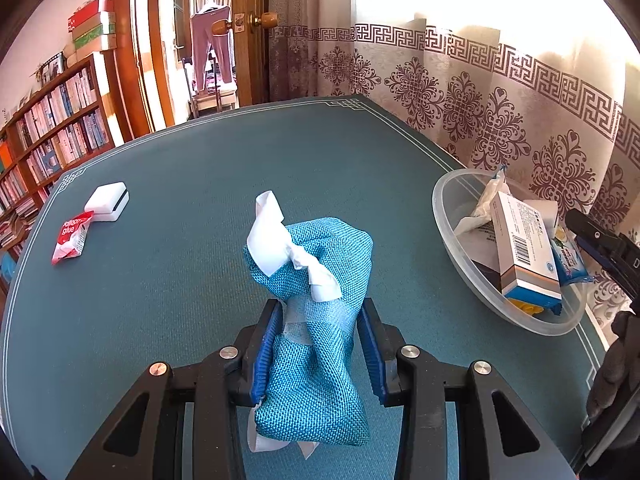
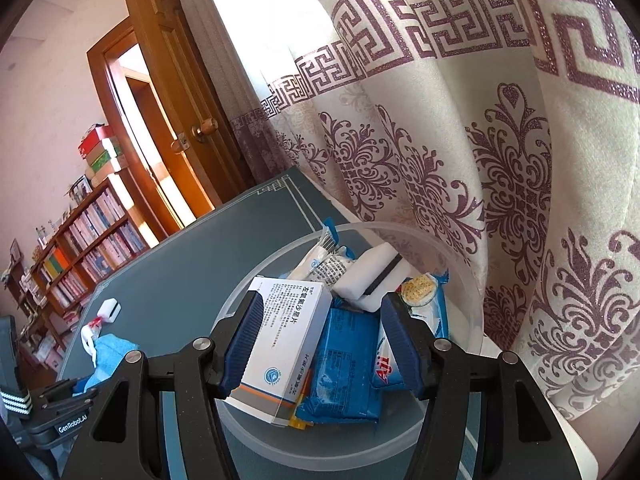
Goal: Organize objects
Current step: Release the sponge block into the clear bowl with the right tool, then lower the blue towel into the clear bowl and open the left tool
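We are clamping the left gripper on the blue pouch above the table. Only the right view is showing our right gripper hanging parted over the bowl, empty; glue packet and white box are lying far left.

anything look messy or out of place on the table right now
Two items lie loose at the far left of the table: a red glue packet and a white block, touching, apart from the clear bowl where the other things are piled. The white medicine box there leans tilted over the packets. The left gripper is shut on the blue pouch.
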